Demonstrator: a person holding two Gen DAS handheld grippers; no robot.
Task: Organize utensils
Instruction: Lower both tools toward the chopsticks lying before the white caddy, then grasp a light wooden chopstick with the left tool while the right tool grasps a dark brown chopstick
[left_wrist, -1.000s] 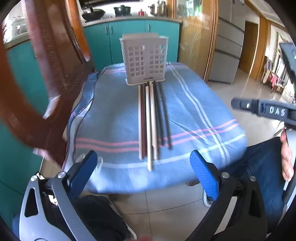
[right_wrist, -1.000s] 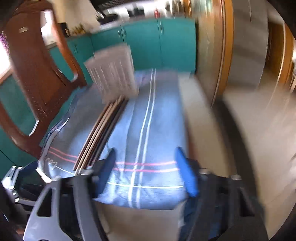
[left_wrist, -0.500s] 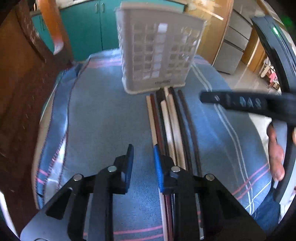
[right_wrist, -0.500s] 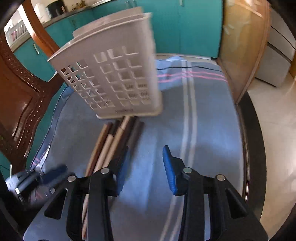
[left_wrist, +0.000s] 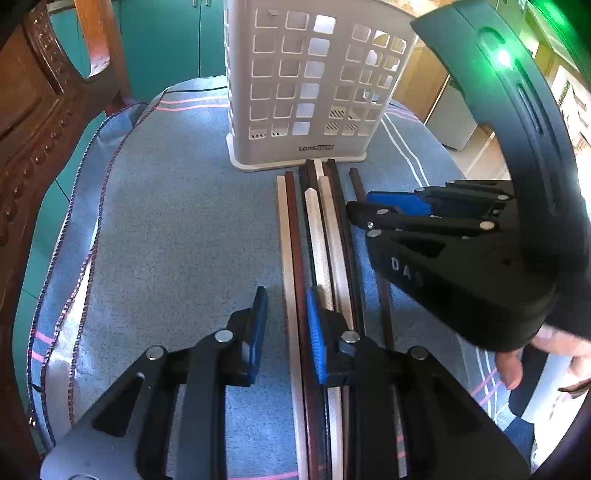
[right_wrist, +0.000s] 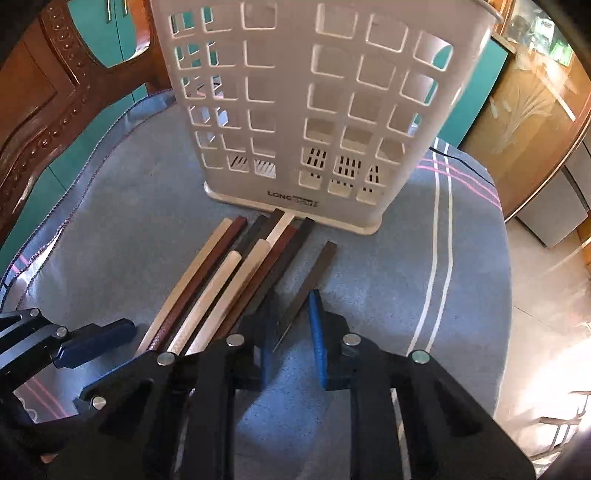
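Several chopsticks (left_wrist: 325, 229), cream, maroon and black, lie side by side on a blue towel in front of a white slotted utensil basket (left_wrist: 303, 85). My left gripper (left_wrist: 285, 325) is low over their near part. Its jaws stand narrowly apart around the leftmost cream and maroon sticks, with cloth showing beside the left pad. One dark brown chopstick (right_wrist: 314, 269) lies apart on the right of the chopsticks (right_wrist: 229, 280). My right gripper (right_wrist: 291, 343) straddles its near tip, jaws closing, pads not clearly pressing. The basket (right_wrist: 306, 110) stands just beyond. The right gripper (left_wrist: 364, 210) shows beside the sticks.
A carved wooden chair (left_wrist: 37, 129) stands close on the left of the towel-covered table (left_wrist: 184, 240). A hand (left_wrist: 554, 350) holds the right tool. Teal cabinets are behind the basket; a wooden cabinet (right_wrist: 535, 110) and tiled floor lie to the right. My left gripper (right_wrist: 92, 339) shows at lower left.
Both grippers have come forward and down from the table's near edge to the chopsticks. Both sets of jaws have narrowed from wide to a small gap. The right gripper has rolled.
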